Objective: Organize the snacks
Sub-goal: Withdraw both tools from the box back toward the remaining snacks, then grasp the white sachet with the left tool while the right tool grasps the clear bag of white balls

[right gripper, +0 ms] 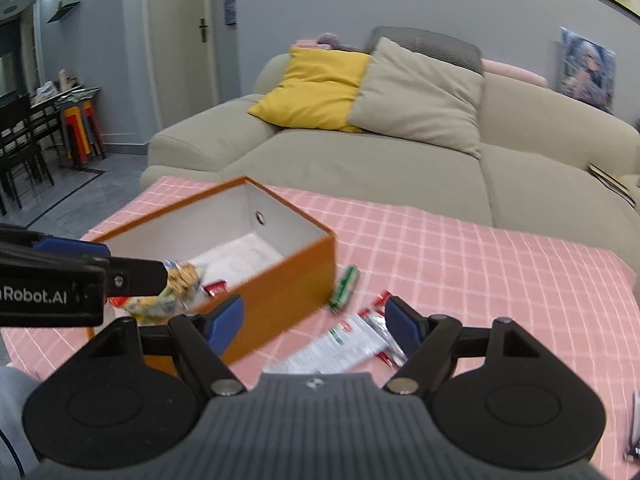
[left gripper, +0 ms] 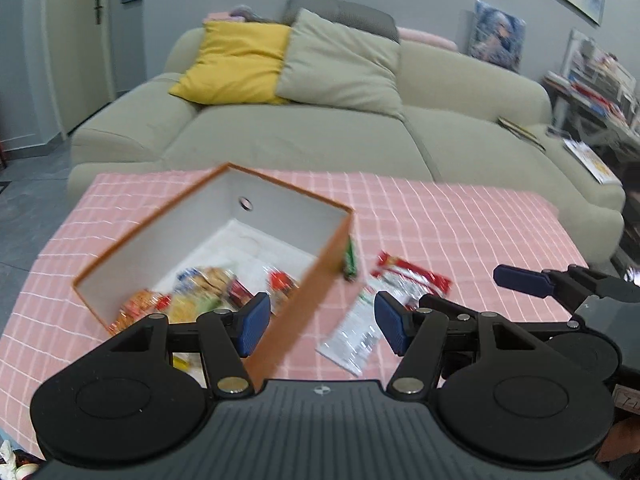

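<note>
Pink checked tablecloth is carrying an orange box; both the left gripper and the right gripper are hanging spread, the right view alone showing dining chairs.

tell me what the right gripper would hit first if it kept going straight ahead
Probably the white and red foil snack packet lying on the pink checked tablecloth, just right of the orange cardboard box; depth is unclear. The open right gripper holds nothing.

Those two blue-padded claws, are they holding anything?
No. The left gripper and right gripper are both open and hold nothing, above the pink checked tablecloth.
</note>
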`<state>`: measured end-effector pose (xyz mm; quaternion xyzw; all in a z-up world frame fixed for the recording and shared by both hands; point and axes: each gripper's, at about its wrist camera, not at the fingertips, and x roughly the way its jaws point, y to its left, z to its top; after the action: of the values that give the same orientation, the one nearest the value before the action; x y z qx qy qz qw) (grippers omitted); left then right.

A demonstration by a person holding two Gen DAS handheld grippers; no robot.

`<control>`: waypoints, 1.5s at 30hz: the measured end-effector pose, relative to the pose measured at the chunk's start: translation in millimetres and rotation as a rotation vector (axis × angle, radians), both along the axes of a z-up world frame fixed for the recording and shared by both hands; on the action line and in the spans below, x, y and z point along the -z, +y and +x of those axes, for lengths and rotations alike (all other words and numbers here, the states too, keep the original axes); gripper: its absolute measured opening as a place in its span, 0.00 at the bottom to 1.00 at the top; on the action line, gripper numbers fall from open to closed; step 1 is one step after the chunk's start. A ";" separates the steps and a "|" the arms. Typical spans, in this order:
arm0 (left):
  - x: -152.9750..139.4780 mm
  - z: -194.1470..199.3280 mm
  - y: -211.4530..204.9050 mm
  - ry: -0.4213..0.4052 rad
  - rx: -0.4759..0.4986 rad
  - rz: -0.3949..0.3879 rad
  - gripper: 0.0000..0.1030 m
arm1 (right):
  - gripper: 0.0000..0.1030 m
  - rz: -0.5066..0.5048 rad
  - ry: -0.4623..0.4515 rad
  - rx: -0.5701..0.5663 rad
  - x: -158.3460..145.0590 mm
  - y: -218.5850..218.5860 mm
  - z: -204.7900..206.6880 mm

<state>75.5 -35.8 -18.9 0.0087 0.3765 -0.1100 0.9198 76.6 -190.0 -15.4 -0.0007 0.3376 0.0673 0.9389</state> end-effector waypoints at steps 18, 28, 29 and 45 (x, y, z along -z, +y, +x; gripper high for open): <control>77.7 -2.0 -39.4 0.126 0.121 0.052 0.69 | 0.73 0.030 0.179 0.131 82.0 -64.1 -31.2; 96.7 27.0 -52.3 0.143 0.130 0.121 0.69 | 0.73 0.040 0.264 0.153 102.7 -60.3 2.3; 98.5 29.5 -53.1 0.142 0.129 0.129 0.69 | 0.73 0.045 0.270 0.161 104.8 -60.8 6.5; 123.9 58.7 -53.1 0.175 0.185 0.133 0.69 | 0.73 0.144 0.404 0.243 149.1 -64.0 73.7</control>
<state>134.2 -89.0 -142.8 0.0949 0.4593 -0.1693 0.8668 150.3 -254.0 -164.5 0.1205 0.5103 -0.0235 0.8512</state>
